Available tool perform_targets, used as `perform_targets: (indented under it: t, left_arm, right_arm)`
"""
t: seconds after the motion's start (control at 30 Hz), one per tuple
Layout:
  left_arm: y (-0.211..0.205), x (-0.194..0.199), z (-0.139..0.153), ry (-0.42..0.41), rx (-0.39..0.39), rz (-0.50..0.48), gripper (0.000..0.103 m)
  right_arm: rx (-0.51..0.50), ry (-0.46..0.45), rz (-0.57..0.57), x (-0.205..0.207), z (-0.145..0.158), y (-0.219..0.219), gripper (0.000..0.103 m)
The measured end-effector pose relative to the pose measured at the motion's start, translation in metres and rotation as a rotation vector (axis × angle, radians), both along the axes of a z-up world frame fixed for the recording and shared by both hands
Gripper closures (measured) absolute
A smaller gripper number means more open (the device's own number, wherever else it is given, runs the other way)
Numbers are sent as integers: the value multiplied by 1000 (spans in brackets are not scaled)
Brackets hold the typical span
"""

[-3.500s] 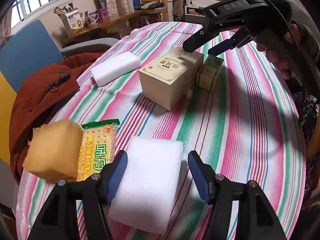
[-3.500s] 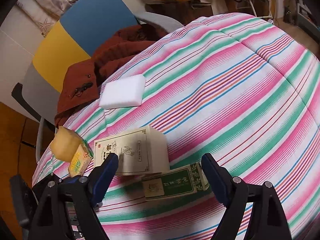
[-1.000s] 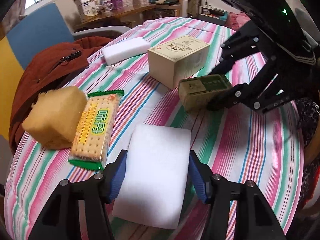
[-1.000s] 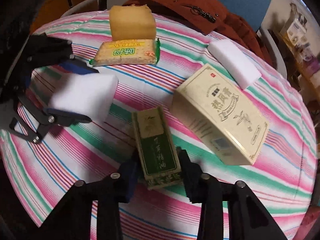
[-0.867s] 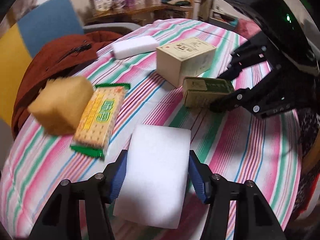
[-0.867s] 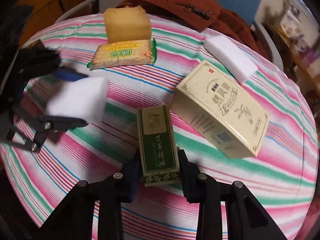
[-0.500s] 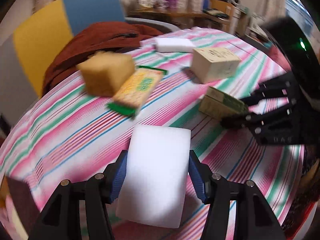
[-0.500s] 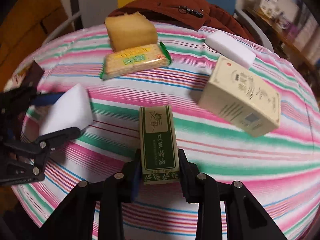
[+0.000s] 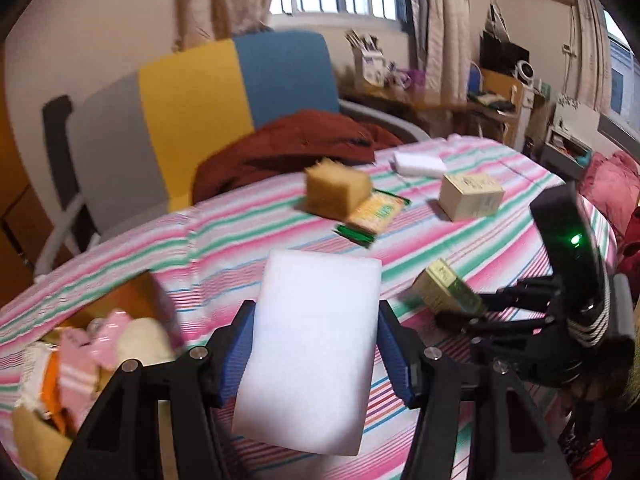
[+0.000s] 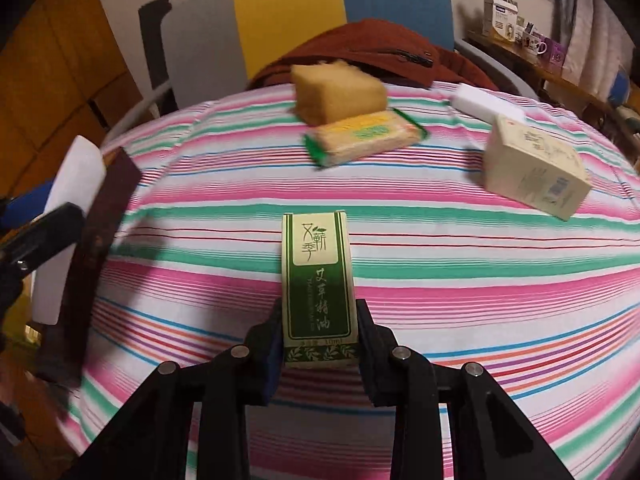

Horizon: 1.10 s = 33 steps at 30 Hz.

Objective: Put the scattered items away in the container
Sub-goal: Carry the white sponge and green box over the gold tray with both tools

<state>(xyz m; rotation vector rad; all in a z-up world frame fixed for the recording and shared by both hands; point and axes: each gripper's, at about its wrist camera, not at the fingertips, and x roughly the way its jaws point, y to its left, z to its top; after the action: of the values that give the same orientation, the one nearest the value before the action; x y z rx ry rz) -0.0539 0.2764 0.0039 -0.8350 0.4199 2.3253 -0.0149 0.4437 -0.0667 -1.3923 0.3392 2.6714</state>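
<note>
Between the blue pads of my left gripper [image 9: 314, 354] sits a white foam block [image 9: 312, 350], clamped by its long sides and held clear of the striped tablecloth [image 9: 224, 236]. Low to the left of it, at the table's edge, stands the open cardboard box [image 9: 132, 292] with pink and cream soft things already inside. My right gripper [image 10: 318, 340] is closed tight on the near end of a green carton [image 10: 318, 280] with white lettering, which juts forward above the cloth. From the left wrist view that carton [image 9: 446, 292] shows at the right, tilted in the black jaws. Farther across the table lie a tan sponge [image 10: 336, 90] touching a yellow cracker packet [image 10: 364, 136], a cream tea box [image 10: 532, 170] to the right, and a second white foam block [image 10: 486, 106] just behind it. A rust-red jacket [image 10: 360, 56] drapes over the grey, yellow and blue chair [image 10: 288, 4] at the far edge.
</note>
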Motion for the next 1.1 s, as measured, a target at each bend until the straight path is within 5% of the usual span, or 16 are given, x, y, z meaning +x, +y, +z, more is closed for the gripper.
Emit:
perform_targets:
  t: [0.63,1.1]
  left_arm:
    - [-160,3,15,119,36,306,44]
    - [-213,-14,-9,98,34,412,43]
  right_arm:
    - [-112,184,238,-32,49,-145,71]
    - [-87,190,386,-76,68,-220,71]
